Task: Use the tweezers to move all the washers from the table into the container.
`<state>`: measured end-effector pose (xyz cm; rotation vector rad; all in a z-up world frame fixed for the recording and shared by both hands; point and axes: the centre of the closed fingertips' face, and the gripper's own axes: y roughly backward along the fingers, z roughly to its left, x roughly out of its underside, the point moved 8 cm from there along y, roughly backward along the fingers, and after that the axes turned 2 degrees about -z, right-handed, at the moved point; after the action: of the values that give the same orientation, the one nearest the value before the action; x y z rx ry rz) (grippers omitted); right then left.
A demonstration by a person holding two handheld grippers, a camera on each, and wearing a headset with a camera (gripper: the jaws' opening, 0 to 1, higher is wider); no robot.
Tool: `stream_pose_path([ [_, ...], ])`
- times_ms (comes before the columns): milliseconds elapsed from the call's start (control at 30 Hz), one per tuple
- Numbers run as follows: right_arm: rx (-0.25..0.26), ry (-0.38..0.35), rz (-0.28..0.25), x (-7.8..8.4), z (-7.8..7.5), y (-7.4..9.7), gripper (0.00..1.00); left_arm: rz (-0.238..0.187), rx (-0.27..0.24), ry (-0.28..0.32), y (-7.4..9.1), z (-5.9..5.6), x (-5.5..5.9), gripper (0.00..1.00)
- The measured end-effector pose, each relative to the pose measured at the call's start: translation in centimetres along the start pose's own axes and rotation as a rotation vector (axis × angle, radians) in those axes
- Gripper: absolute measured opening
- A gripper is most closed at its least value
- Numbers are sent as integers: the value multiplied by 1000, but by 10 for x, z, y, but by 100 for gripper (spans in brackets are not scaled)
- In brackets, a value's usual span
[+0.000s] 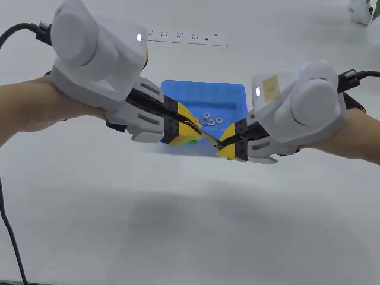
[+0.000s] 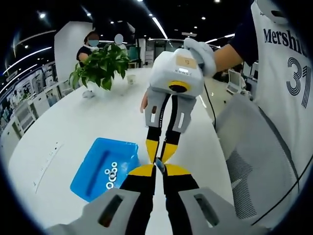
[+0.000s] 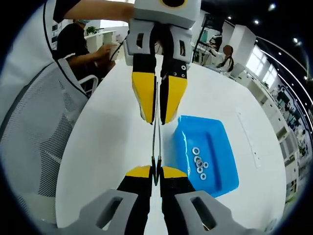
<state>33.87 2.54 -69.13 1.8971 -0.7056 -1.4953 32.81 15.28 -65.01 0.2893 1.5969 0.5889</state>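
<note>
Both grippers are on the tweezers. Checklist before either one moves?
1. Left gripper shut on the tweezers: ok.
2. Right gripper shut on their other end: ok.
3. One end of the tweezers free for picking: not ok, both ends are clamped.
4. Which gripper holds the tip end: cannot tell.
5. Washers lie inside the blue container: ok.
6. Any washers left on the table: cannot tell.

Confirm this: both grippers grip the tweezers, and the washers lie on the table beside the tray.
Wrong: the washers lie inside the tray, not beside it, per the right gripper view. The left gripper and right gripper do grip the tweezers.
</note>
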Motion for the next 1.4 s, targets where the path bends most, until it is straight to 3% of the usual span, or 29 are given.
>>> stream_pose_path([
  [133,-16,-3,13,3,1,-3,6,36,26,-6,-7,-1,9,8],
  [267,-37,1,43,10,3,-9,6,35,24,3,-13,-1,15,7],
  [533,-61,-21,79,23,1,-24,7,54,3,28,-24,6,48,7],
  [733,-65,-48,101,33,-3,-34,7,67,-16,66,-34,13,66,7],
  [900,-72,-28,138,40,-4,-41,7,104,-30,56,-44,15,80,8],
  [1200,-86,-26,144,37,-4,-45,7,168,-22,25,-53,11,93,7],
  [1400,-101,-81,134,37,-6,-46,9,169,-33,28,-52,9,90,8],
])
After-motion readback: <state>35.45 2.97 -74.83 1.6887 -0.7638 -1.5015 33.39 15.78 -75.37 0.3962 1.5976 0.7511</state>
